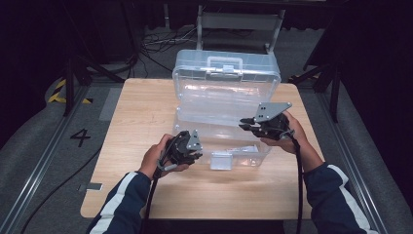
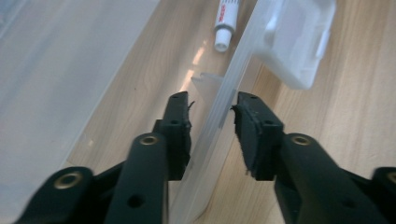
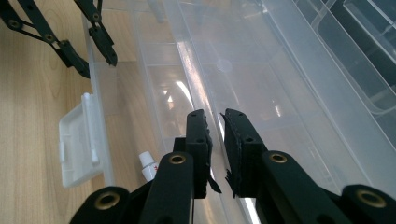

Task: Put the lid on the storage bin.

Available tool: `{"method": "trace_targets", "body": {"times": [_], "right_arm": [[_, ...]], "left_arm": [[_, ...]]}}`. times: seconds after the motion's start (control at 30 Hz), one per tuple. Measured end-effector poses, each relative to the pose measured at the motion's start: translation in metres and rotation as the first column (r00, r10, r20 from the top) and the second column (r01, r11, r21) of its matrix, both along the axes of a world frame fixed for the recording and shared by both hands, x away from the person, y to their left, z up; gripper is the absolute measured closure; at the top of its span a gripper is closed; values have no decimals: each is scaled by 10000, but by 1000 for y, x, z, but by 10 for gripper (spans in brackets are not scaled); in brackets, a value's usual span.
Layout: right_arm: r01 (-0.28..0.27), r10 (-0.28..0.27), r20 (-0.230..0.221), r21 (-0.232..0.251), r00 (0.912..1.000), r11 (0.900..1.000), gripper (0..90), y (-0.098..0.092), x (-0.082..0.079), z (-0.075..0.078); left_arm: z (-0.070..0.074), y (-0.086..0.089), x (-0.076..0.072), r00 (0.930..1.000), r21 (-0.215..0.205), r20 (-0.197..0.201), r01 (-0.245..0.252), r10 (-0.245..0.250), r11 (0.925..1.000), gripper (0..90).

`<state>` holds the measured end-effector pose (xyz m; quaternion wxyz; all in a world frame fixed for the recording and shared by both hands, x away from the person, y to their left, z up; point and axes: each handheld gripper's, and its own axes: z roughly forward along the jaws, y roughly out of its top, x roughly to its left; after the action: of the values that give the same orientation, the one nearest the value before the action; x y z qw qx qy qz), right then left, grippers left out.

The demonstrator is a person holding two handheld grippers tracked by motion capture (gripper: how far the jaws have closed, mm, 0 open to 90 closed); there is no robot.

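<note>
Clear plastic box (image 1: pixel 221 122) sits open at the middle of the wooden table (image 1: pixel 146 112), its lid (image 1: pixel 226 68) standing upright at the far side with one handle on top. One white latch (image 1: pixel 220 160) hangs off the near wall.

High view: one person, two hands, two grippers. The left gripper (image 1: pixel 194 155) is at the box's near left corner; the right gripper (image 1: pixel 246 124) is over the box's right half. A painted "4" (image 1: pixel 80 137) marks the floor left of the table.

Left gripper view: the left gripper (image 2: pixel 212 109) has the near wall (image 2: pixel 219 116) of the box between its jaws. The left pad lies against or just off the wall, the right pad shows a small gap; jaws partly spread, I cannot tell whether they pinch. Past the wall lies one small white tube (image 2: pixel 225 23) with red lettering, too blurred to read. The latch (image 2: pixel 299 42) shows up close here.

Right gripper view: the right gripper (image 3: pixel 215 116) has its jaws close together with a narrow gap, a thin clear ridge of the box (image 3: pixel 196 79) running between them; whether the pads press it I cannot tell. This view also shows the inner dividers, the tube's cap (image 3: pixel 148 164), the latch (image 3: pixel 79 144) and the left gripper's jaws (image 3: pixel 100 58) straddling the wall.
</note>
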<state>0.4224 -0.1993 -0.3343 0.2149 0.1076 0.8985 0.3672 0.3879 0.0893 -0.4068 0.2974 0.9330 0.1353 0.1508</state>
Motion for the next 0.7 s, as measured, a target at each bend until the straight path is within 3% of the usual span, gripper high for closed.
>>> {"method": "trace_targets", "body": {"times": [0.2, 0.3, 0.47, 0.53, 0.7], "right_arm": [[57, -59, 169, 93, 9998, 9999, 806, 0, -3, -3], [94, -97, 159, 208, 9998, 9997, 806, -1, -3, -3], [67, -72, 199, 230, 9998, 9997, 806, -1, -4, -4], [89, -95, 184, 298, 9998, 9995, 806, -1, -4, -4], [152, -159, 161, 403, 9997, 9991, 803, -1, -5, -5]], "left_arm": [[8, 11, -7, 9999, -399, 152, 51, -45, 9992, 620], [17, 21, -12, 9996, -816, 280, -14, 37, 9967, 605], [27, 43, -16, 9973, -1216, 549, -421, 491, 9917, 601], [27, 49, -15, 9937, -1156, 718, -772, 858, 9903, 606], [22, 64, -9, 9896, -1096, 617, -1226, 1299, 9864, 645]]}}
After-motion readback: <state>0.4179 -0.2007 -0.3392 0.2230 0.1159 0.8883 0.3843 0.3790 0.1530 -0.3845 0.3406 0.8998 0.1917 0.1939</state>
